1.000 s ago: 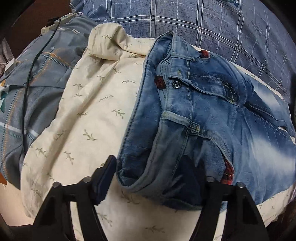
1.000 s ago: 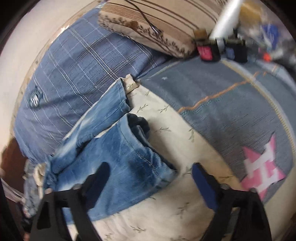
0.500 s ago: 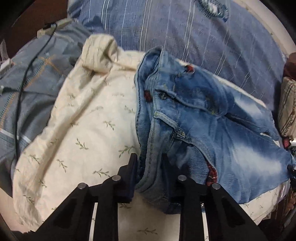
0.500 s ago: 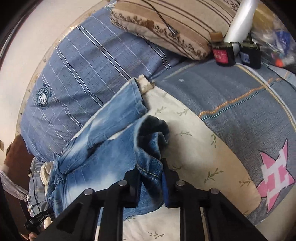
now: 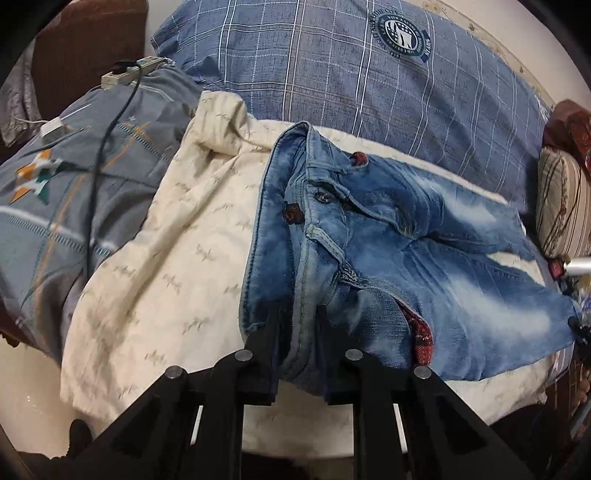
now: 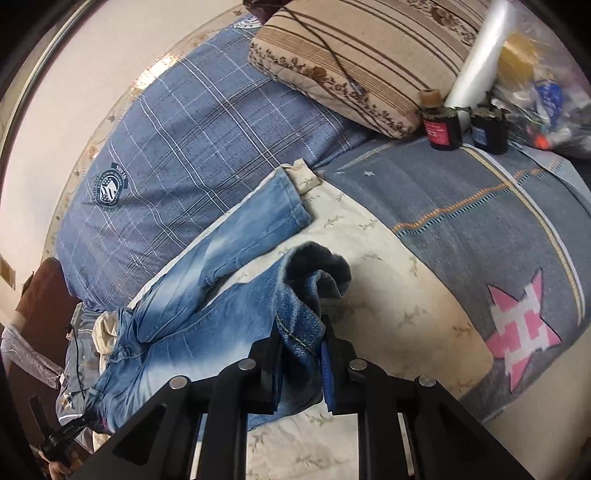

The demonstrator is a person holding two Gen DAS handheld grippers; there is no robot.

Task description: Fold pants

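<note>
Pants [image 5: 424, 258] are clamped at waistband by left tongs [image 5: 297, 325] and hem by right tongs [image 6: 301, 343], likely for folding.

A cream sheet [image 5: 177, 258] printed with small sprigs lies across the bed. Behind the sheet sits a blue plaid pillow [image 5: 369, 103] bearing a round crest [image 5: 400, 33]. Left of the sheet a grey quilt [image 5: 74, 192] carries a black cable [image 5: 98, 173] running to a white power strip [image 5: 129, 72]. Right of the sheet a beige striped pillow [image 6: 362, 55] lies, with two dark jars [image 6: 441, 127] and a clear plastic roll [image 6: 476, 55] just beside it. The quilt shows a pink star patch [image 6: 521, 328].
</note>
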